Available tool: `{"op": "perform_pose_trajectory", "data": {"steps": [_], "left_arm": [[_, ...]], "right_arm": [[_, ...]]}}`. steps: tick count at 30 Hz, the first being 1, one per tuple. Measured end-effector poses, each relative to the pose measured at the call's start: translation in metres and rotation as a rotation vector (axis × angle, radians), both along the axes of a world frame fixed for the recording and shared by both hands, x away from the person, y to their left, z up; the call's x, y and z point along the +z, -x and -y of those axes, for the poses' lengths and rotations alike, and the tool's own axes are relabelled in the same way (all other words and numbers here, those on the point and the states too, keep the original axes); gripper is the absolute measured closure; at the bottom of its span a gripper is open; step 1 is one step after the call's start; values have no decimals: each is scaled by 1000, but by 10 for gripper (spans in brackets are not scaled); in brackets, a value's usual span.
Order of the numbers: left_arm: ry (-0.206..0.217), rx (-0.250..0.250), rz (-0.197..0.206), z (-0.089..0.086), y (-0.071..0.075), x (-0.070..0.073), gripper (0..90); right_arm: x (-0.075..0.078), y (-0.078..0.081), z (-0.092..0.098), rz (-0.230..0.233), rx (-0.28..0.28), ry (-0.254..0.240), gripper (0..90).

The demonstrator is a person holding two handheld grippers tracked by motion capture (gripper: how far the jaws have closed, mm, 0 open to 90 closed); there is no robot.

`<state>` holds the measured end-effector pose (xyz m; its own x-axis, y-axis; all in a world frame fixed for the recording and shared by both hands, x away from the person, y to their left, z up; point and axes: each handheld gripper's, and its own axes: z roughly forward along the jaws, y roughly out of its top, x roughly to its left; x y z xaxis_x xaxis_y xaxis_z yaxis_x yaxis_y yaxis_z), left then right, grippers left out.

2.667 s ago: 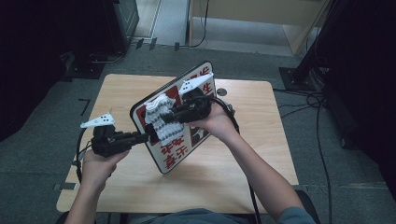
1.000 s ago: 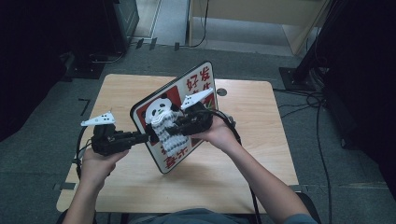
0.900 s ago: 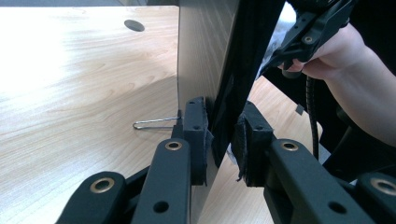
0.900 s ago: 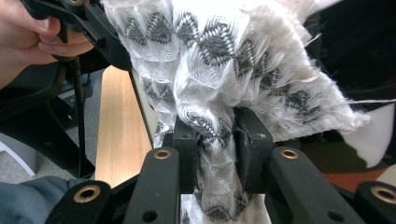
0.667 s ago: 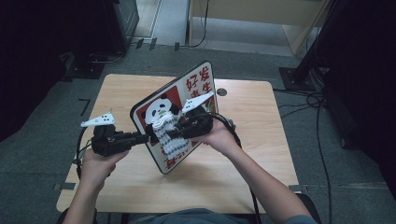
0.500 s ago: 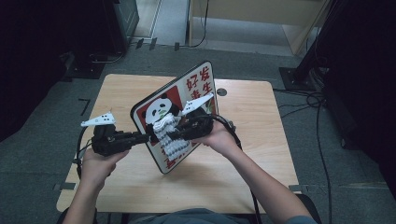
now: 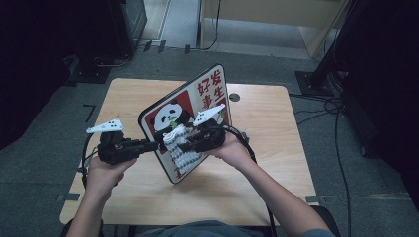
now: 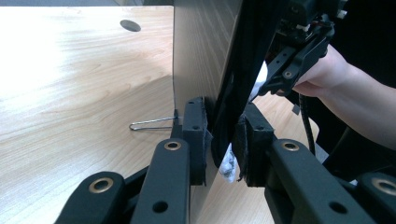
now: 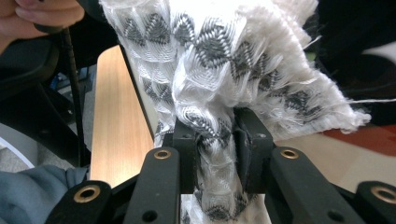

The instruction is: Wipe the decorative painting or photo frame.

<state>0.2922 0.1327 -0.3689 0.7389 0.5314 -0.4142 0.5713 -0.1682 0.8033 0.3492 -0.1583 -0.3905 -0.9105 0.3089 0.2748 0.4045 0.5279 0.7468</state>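
A sign board (image 7: 207, 89) with a panda and red characters stands tilted on the wooden table (image 7: 267, 113). My left gripper (image 7: 157, 145) is shut on the board's left edge; in the left gripper view the pads (image 8: 194, 135) clamp the board (image 8: 201, 56) edge-on. My right gripper (image 7: 187, 146) is shut on a white cloth (image 7: 175, 143) with a grey zigzag pattern and presses it against the board's lower face, below the panda. In the right gripper view the jaws (image 9: 217, 140) pinch the bunched cloth (image 9: 224, 60), which hides most of the board.
A round cable hole (image 7: 234, 97) sits near the table's far edge. A thin wire loop (image 8: 149, 123) lies on the table behind the board. Black cables (image 7: 321, 106) run across the floor at the right, and dark furniture stands at the left.
My right gripper has slid the cloth down the board's face toward the person, uncovering the panda. The left gripper has kept its hold on the edge.
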Motion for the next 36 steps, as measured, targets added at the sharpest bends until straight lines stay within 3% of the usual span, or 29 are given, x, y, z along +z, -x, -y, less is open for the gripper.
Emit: {"op": "perform_pose_trajectory", "data": {"steps": [19, 36], "left_arm": [[7, -7, -8, 0, -1, 0, 759], [7, -9, -10, 0, -1, 0, 756]], "right_arm": [[-24, 3, 6, -25, 8, 9, 729], [-44, 9, 10, -10, 7, 21, 723]]}}
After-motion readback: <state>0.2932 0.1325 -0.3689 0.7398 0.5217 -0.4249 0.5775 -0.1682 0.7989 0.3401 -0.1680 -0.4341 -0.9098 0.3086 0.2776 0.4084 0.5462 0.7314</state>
